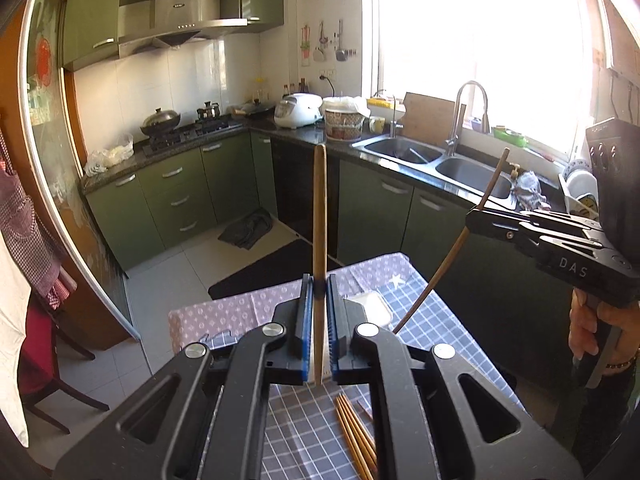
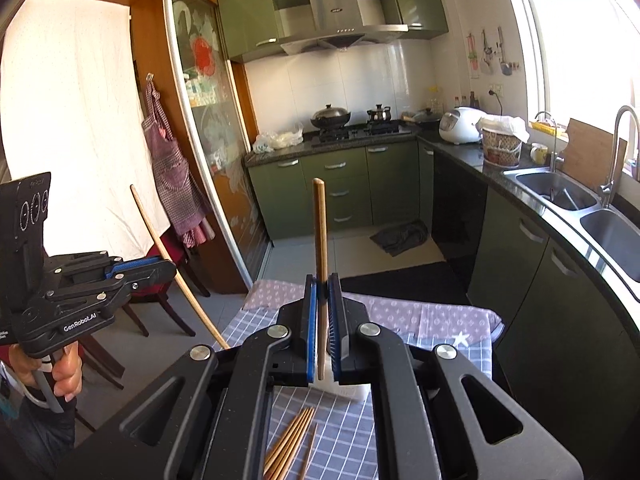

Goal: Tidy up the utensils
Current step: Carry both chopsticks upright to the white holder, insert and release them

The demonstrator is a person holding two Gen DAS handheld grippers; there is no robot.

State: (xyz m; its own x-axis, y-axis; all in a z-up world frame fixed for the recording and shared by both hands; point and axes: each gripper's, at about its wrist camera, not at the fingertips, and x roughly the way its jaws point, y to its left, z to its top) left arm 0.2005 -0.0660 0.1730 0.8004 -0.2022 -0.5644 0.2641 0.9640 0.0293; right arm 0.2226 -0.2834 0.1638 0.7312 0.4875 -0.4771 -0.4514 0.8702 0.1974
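Observation:
My left gripper (image 1: 319,286) is shut on a wooden chopstick (image 1: 319,216) that stands upright between its blue pads, above the checked tablecloth (image 1: 424,312). It also shows in the right wrist view (image 2: 170,270), with its chopstick (image 2: 160,240) slanting down. My right gripper (image 2: 322,284) is shut on another chopstick (image 2: 320,232), held upright. It shows in the left wrist view (image 1: 474,216), with its chopstick (image 1: 440,268) slanting. Several loose chopsticks (image 1: 356,436) lie on the cloth below the grippers; they also show in the right wrist view (image 2: 292,440). A white holder (image 2: 344,388) sits under the right gripper.
The small table has a checked and purple cloth (image 2: 440,320). Green cabinets (image 1: 168,196), a stove with a wok (image 1: 162,120), a rice cooker (image 1: 298,110) and a double sink (image 1: 440,160) line the far counter. A chair (image 2: 160,300) stands left of the table.

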